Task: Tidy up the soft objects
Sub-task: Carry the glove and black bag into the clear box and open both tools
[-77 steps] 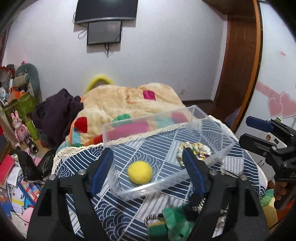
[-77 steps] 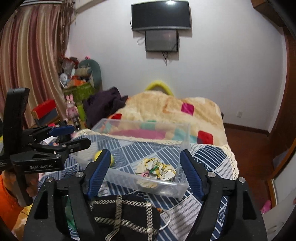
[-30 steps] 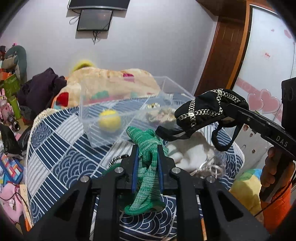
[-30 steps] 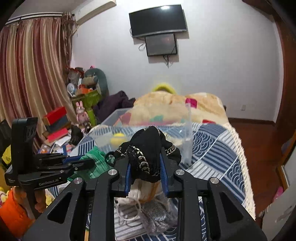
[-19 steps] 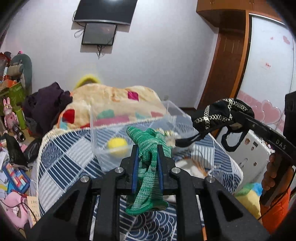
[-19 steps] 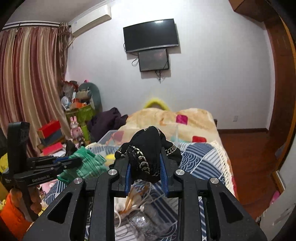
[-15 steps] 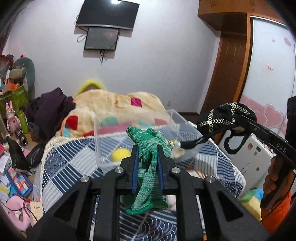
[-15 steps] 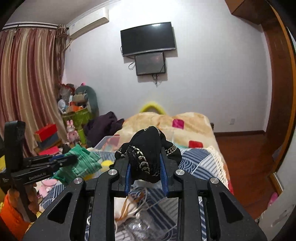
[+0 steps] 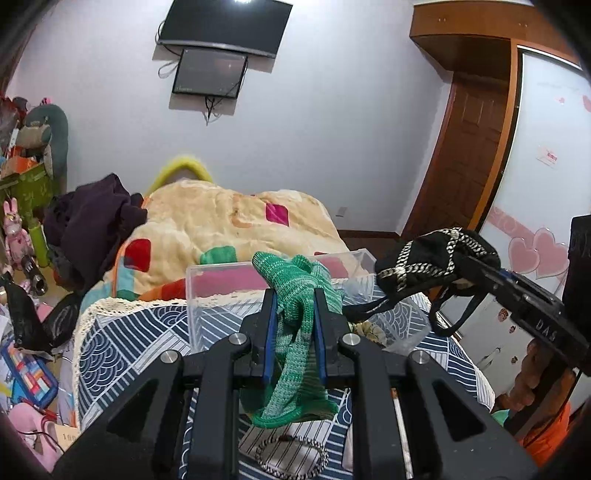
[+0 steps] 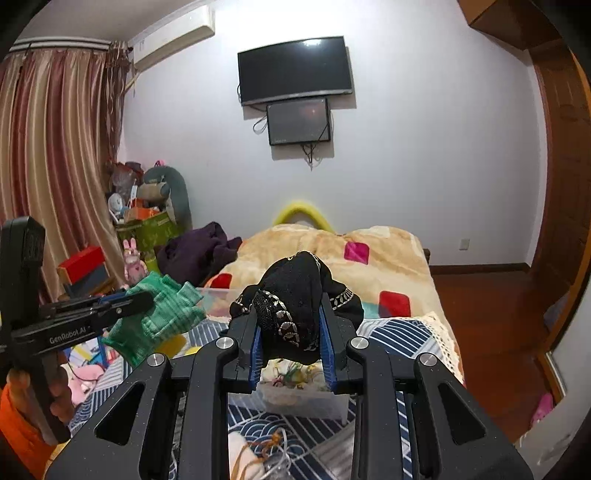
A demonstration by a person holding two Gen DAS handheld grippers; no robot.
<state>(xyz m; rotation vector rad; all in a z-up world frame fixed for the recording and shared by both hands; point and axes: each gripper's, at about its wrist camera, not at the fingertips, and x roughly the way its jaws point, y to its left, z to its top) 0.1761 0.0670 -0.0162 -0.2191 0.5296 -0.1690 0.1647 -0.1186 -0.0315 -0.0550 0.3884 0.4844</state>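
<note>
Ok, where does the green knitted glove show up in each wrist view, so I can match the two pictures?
Left wrist view: green knitted glove sits centre frame, clamped in the left gripper, its cuff hanging below.
Right wrist view: the glove is at left, mid-height, held out at the left gripper's tip.
Shared landmark: the wall-mounted TV, top of both views.

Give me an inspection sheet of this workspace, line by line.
Surface: blue patterned tablecloth with a lace edge.
Job's things: green knit glove and black pouch held above a clear bin.
Clutter: a bracelet on the cloth; toys and boxes on the floor.
Grippers: left gripper shut on the glove; right gripper shut on the pouch.
Cables: wires hang below the wall screens.
Surroundings: bed with a patchwork blanket, curtains, wooden door.
</note>
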